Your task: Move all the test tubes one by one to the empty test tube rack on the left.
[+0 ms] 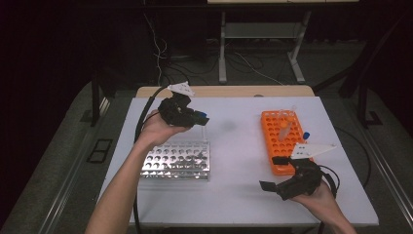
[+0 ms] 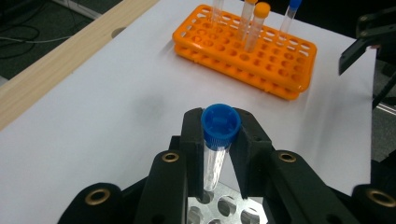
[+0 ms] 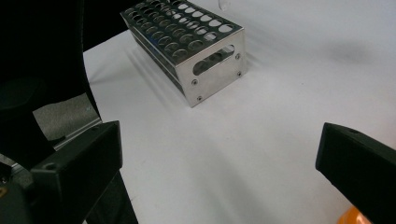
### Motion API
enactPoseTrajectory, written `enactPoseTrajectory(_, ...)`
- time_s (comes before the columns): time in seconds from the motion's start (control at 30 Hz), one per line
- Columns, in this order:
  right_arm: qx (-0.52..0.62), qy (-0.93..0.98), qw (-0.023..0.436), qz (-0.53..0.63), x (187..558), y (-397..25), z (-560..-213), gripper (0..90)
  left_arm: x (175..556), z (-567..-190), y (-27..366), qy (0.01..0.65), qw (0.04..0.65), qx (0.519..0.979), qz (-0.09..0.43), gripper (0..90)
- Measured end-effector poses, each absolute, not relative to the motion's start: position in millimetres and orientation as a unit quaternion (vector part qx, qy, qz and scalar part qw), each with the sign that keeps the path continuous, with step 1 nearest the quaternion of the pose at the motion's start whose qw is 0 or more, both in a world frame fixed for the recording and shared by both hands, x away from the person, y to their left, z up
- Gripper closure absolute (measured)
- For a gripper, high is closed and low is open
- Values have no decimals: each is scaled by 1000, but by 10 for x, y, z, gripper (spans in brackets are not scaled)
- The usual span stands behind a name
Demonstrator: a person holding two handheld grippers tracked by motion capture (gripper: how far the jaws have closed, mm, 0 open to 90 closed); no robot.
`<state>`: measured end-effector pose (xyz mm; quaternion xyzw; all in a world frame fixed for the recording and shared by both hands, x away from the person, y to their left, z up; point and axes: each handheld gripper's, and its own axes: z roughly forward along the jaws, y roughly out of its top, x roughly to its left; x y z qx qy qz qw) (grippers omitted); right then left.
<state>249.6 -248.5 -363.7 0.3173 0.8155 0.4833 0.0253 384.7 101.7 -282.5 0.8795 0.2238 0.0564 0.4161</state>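
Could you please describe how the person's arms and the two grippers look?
Both forearms are bare, with no sleeves in view. The left gripper and right gripper are black, blocky two-jaw tools with brass-coloured screw inserts. Each carries a pale three-cornered plate on top, and a black cable trails from each.

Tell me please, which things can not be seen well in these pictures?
- Tube, left gripper view: its lower end is hidden behind the left gripper.
- Metal rack, high view: a hand covers its far left corner.
- Orange rack, high view: its tubes are too small to count; the right gripper covers its near end.
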Motion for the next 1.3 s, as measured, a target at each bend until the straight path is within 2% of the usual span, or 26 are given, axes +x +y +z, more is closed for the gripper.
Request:
enactPoseTrajectory(1.17, 330, 810, 24, 485, 2450, -2602, -3737, 2, 3860, -3533, 1056, 243, 409, 879, 28, 746)
enactPoseTrajectory(1.23, 330, 810, 24, 484, 2447, -2604, -3738, 2, 3865, -3539, 1057, 244, 410, 878, 25, 736)
enactPoseTrajectory(1.3, 330, 810, 24, 484, 2446, -2608, -3738, 2, 3866, -3534, 1055, 248, 413, 876, 21, 655)
